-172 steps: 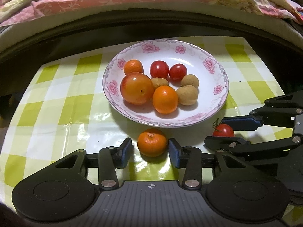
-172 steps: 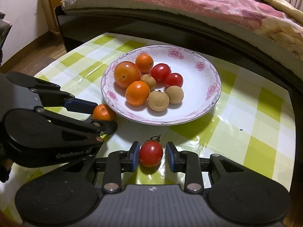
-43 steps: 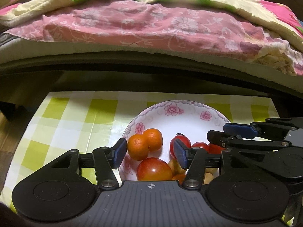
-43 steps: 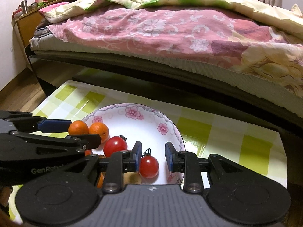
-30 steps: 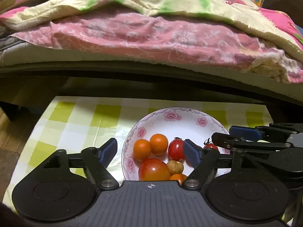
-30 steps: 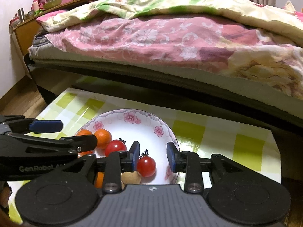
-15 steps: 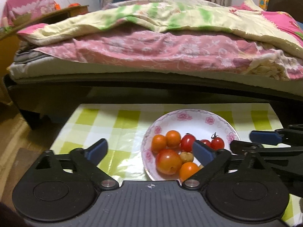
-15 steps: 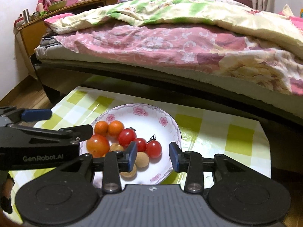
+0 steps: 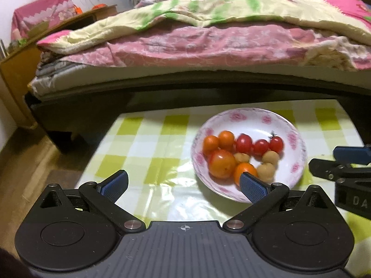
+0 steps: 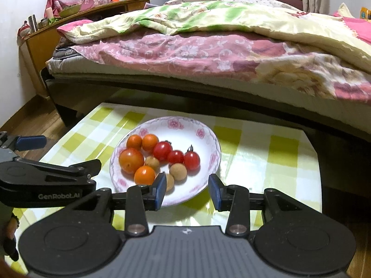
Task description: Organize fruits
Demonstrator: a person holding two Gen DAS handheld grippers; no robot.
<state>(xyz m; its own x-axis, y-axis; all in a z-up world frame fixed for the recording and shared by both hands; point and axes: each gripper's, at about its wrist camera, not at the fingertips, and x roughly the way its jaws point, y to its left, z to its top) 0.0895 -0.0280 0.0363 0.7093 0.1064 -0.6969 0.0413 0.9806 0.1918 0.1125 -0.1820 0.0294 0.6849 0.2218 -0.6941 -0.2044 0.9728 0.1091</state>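
Observation:
A white floral plate (image 9: 294, 139) (image 10: 208, 136) sits on the green checked table and holds several fruits: small oranges (image 9: 226, 139) (image 10: 150, 141), a larger orange-red fruit (image 9: 222, 164) (image 10: 131, 160), red cherry tomatoes (image 9: 276, 144) (image 10: 192, 159) and brown longans (image 9: 270, 157) (image 10: 178, 171). My left gripper (image 9: 184, 186) is wide open and empty, held back to the near left of the plate. My right gripper (image 10: 187, 191) is open and empty, above the plate's near rim. Each gripper shows at the edge of the other's view.
The table (image 9: 148, 148) (image 10: 266, 157) is covered by a glossy green and white checked cloth. A bed with pink and yellow quilts (image 10: 208, 37) runs along its far side. A wooden side cabinet (image 10: 37, 46) with small items stands at the far left.
Both grippers carried an orange and a cherry tomato from the table to the plate, released them, opened wider and pulled back and up. All fruits now lie in the plate.

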